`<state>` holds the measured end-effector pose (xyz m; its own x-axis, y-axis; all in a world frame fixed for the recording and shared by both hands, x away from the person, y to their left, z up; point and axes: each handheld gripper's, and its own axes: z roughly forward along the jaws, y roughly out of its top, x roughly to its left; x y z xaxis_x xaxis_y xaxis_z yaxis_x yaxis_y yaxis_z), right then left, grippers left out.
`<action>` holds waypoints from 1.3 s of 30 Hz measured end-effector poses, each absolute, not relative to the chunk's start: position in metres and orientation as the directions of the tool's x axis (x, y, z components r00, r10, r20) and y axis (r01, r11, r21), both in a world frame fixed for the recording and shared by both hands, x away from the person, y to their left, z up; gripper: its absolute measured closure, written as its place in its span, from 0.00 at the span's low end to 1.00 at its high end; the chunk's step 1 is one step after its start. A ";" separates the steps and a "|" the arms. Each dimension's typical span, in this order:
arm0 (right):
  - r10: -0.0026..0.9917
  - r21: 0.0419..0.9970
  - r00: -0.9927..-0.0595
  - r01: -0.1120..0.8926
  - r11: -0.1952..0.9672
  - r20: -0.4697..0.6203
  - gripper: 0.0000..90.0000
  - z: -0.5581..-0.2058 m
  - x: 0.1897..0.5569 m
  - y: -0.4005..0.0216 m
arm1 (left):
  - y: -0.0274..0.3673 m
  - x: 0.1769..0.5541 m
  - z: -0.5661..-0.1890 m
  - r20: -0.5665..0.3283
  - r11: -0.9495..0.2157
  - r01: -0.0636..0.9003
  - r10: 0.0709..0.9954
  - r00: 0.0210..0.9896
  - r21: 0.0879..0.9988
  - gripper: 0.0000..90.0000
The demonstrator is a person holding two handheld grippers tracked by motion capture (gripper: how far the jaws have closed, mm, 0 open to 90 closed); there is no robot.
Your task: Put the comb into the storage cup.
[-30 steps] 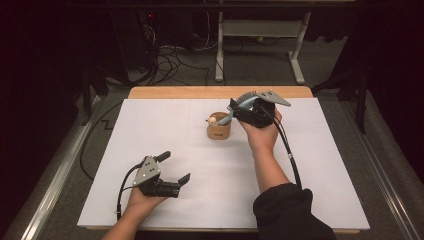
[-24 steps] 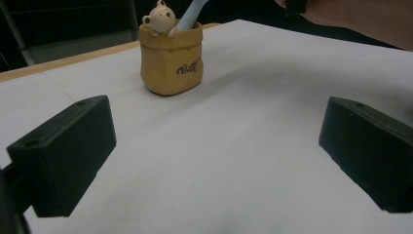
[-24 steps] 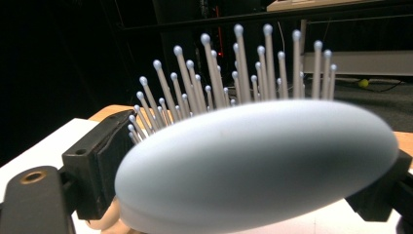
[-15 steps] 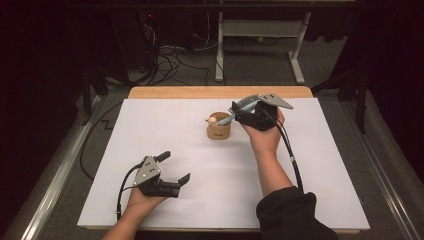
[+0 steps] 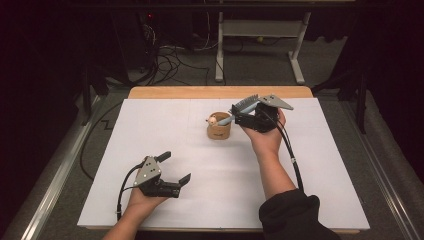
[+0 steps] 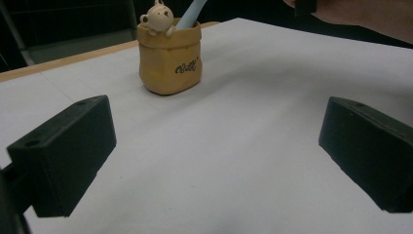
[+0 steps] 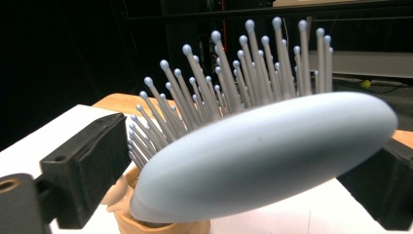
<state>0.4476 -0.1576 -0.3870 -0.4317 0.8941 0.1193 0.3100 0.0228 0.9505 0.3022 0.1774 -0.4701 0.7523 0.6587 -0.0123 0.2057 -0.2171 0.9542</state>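
One hairbrush (image 5: 239,111) stands handle-down in one small tan cup (image 5: 219,131) with a bear figure on its rim, at the middle of the far half of the white table (image 5: 150,125). The right gripper (image 5: 246,111), far and right of the cup, has just been opening; the brush head (image 7: 263,151) lies between its spread jaws, which look clear of it, so the brush appears released. To finish well, draw this gripper straight back off the head so the leaning brush does not tip the cup. The left gripper (image 5: 175,167), near left, rests open and holds nothing.
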 end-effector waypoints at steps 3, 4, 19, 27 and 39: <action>0.897 0.948 -0.427 0.317 0.028 0.116 0.00 -0.387 0.448 -0.158 | 0.177 0.302 -0.470 -0.013 -0.215 0.205 0.658 0.753 0.955 0.01; 0.896 0.946 -0.427 0.323 0.029 0.118 0.00 -0.388 0.448 -0.158 | 0.177 0.302 -0.470 -0.013 -0.216 0.205 0.659 0.752 0.955 0.01; 0.892 0.946 -0.440 0.322 0.046 0.106 0.00 -0.386 0.444 -0.159 | 0.177 0.302 -0.470 -0.012 -0.217 0.204 0.658 0.753 0.955 0.01; 0.890 0.945 -0.448 0.320 0.069 0.087 0.00 -0.386 0.437 -0.162 | 0.178 0.303 -0.470 -0.012 -0.216 0.205 0.660 0.752 0.954 0.01; 0.880 0.939 -0.473 0.322 0.122 0.048 0.00 -0.394 0.412 -0.165 | 0.180 0.304 -0.469 -0.014 -0.215 0.209 0.662 0.749 0.954 0.01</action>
